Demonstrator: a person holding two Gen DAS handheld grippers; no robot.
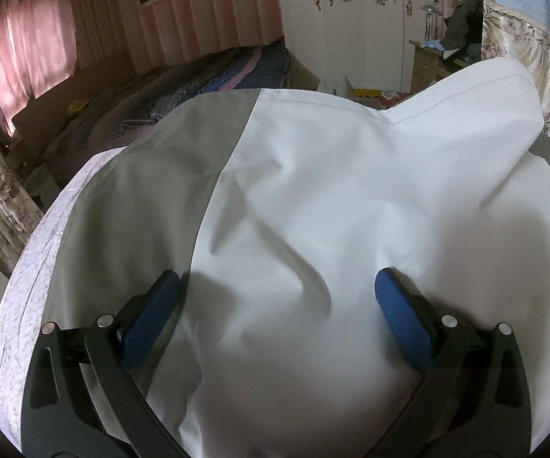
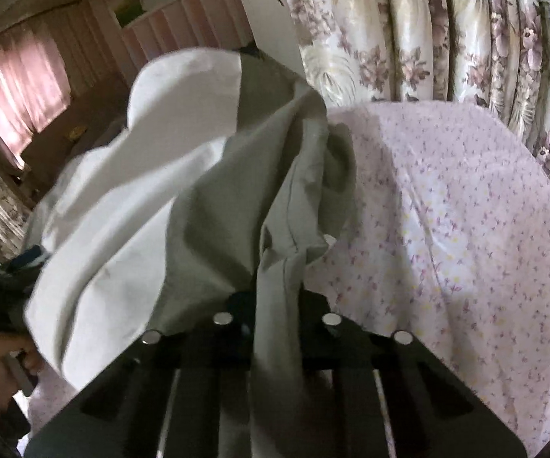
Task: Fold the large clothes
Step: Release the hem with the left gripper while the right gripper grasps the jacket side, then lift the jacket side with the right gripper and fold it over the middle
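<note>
A large white garment [image 1: 313, 191] with a grey panel [image 1: 141, 191] lies rumpled on a surface covered by a floral cloth [image 1: 19, 286]. My left gripper [image 1: 277, 278] hovers low over the white part, its blue pads [image 1: 149, 316] wide apart and open, with only loose fabric beneath them. In the right wrist view the same garment [image 2: 122, 210] rises in a bunched grey fold. My right gripper [image 2: 277, 305] is shut on that grey fold, which hides the fingertips. The fabric hangs lifted off the floral cloth [image 2: 447, 210].
A floral curtain [image 2: 427, 38] hangs close behind the surface on the right. A bed [image 1: 141, 107] and a white wardrobe [image 1: 351, 30] stand beyond the far edge. A person's hand [image 2: 4, 355] shows at the lower left of the right wrist view.
</note>
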